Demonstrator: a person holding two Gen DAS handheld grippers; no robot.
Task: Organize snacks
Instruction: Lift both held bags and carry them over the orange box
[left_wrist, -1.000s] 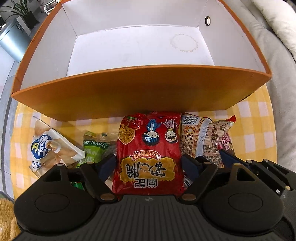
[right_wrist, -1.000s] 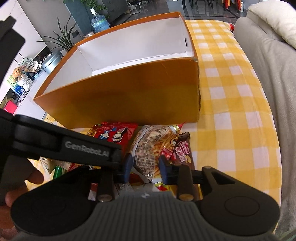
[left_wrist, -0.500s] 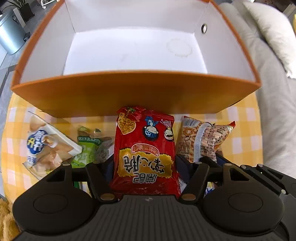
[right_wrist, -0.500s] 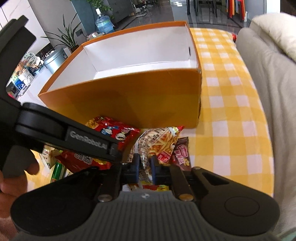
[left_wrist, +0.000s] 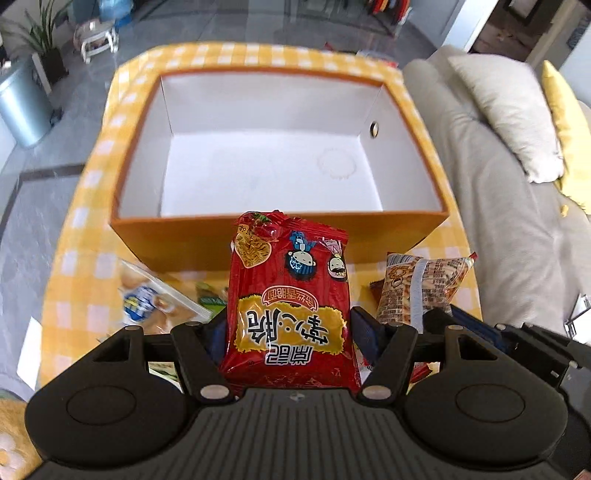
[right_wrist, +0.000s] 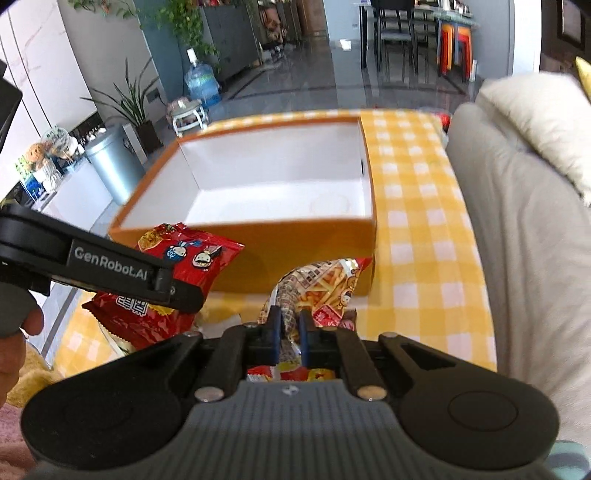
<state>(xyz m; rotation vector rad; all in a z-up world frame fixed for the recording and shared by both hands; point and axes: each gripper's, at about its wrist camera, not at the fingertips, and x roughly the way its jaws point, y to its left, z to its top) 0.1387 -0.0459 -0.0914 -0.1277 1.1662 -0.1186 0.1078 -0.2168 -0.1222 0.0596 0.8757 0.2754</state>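
My left gripper (left_wrist: 289, 332) is shut on a red noodle-snack bag (left_wrist: 290, 310) and holds it up in front of the orange box (left_wrist: 280, 229). The box has a white inside with nothing in it. The red bag also shows in the right wrist view (right_wrist: 184, 258), with the left gripper (right_wrist: 177, 291) clamped on it. My right gripper (right_wrist: 289, 332) is shut on a clear fries-print snack bag (right_wrist: 325, 288), lifted before the box's (right_wrist: 295, 236) near wall. The fries bag also shows in the left wrist view (left_wrist: 417, 288).
Other packets lie on the yellow checked cloth (left_wrist: 74, 266): a white-blue bag (left_wrist: 151, 302) and a green bag (left_wrist: 210, 299) at left. A grey sofa (left_wrist: 517, 221) with a pillow (left_wrist: 509, 110) borders the right side. A metal bin (left_wrist: 22, 107) stands far left.
Both grippers have risen with their bags, so the box now lies lower and its floor shows. My right gripper closed tightly on the fries bag.
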